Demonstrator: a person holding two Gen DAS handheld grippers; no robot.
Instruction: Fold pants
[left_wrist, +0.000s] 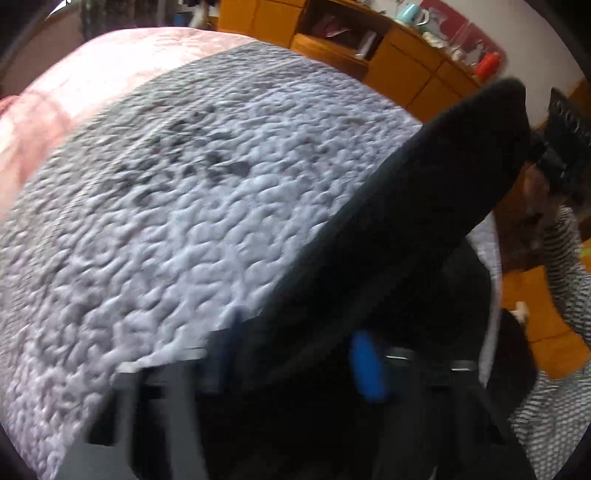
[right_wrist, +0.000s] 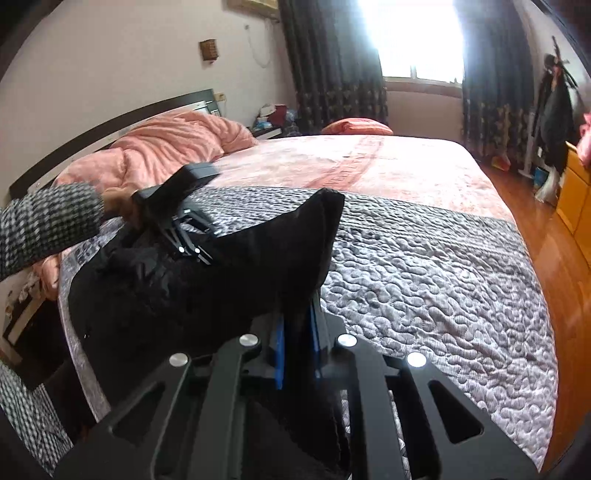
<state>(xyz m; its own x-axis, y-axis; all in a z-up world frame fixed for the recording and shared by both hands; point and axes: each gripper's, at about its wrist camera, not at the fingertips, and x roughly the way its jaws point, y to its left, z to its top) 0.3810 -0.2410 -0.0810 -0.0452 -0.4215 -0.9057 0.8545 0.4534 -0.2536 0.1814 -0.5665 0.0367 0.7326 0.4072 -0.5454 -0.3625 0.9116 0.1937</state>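
The black pants (right_wrist: 229, 273) are lifted above the grey quilted blanket (right_wrist: 424, 280) on the bed. My right gripper (right_wrist: 297, 350) is shut on the pants' edge, cloth pinched between its blue pads. My left gripper (right_wrist: 192, 247) shows in the right wrist view at the far left, shut on the other end of the pants. In the left wrist view the pants (left_wrist: 424, 221) stretch up and right from my left gripper (left_wrist: 295, 365) toward the right gripper (left_wrist: 554, 147); one blue pad (left_wrist: 367, 365) shows, the rest is covered by cloth.
A pink bedspread (right_wrist: 388, 166) and bunched pink duvet (right_wrist: 166, 147) lie beyond the blanket. Orange cabinets (left_wrist: 399, 59) stand past the bed. Wooden floor (right_wrist: 554, 258) runs along the bed's right edge.
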